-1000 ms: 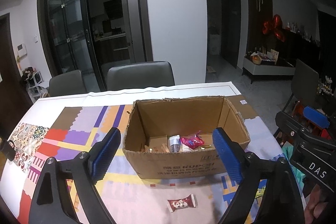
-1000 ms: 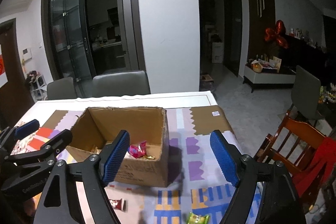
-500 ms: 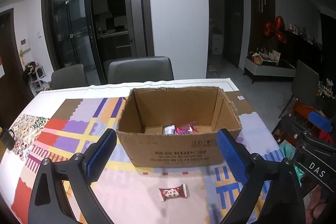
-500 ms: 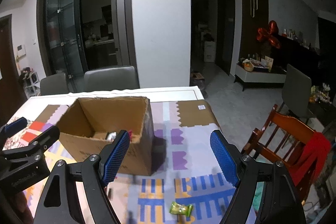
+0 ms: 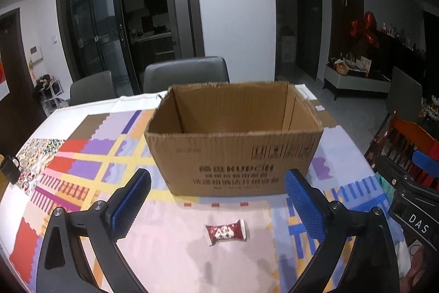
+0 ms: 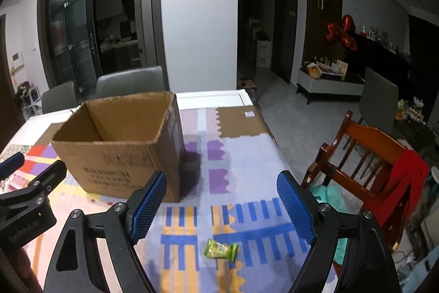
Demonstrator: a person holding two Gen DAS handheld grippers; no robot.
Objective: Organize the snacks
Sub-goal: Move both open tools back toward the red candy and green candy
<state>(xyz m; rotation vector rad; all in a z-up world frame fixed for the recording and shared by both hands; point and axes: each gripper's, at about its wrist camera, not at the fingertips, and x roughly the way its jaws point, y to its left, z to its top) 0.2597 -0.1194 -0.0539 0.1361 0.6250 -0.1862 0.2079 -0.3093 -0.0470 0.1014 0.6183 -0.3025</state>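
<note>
Left wrist: red candy [image 5: 226,231] lies between spread left gripper [image 5: 218,203] fingers.

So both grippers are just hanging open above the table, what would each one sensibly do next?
Probably lower onto the nearest candy. The left gripper is open, with the red wrapped candy lying on the mat between its fingers, in front of the cardboard box. The right gripper is open too, with the green candy lying loose ahead of it. Neither touches a candy yet.
</note>
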